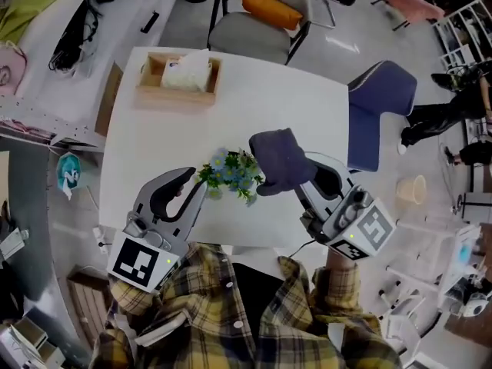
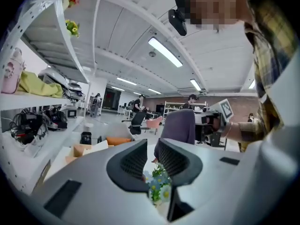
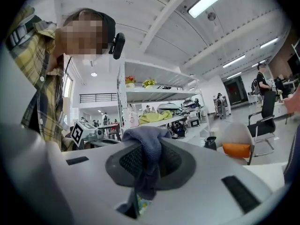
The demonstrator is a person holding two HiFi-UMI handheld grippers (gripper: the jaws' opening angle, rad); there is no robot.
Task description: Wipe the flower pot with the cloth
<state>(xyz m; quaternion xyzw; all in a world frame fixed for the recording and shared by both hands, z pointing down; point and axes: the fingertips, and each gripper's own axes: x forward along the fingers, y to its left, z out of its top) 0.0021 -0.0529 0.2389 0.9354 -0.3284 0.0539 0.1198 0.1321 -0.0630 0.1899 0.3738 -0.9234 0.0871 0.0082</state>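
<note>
While its jaws close to a narrow gap with nothing pressed between the pads, the left gripper (image 1: 198, 181) is empty. The right gripper (image 1: 298, 177) clamps the cloth (image 1: 278, 160). The flower pot (image 1: 229, 171) lies between both fingertips, lower, on the table (image 1: 154, 137).

On the one white table (image 1: 154, 144) we count one flower pot (image 1: 231, 172) by the middle of its near edge, one cloth (image 1: 278, 160) to the right of it, and one wooden box (image 1: 154, 94) at the far left. Round the table we count three chairs: one grey chair (image 1: 254, 33) on the far side, bearing one orange cushion (image 1: 270, 10), one blue chair (image 1: 380, 91) at the right, and one pink chair (image 1: 411, 2) far right. One beige cup (image 1: 412, 189) stands on the floor at the right.
</note>
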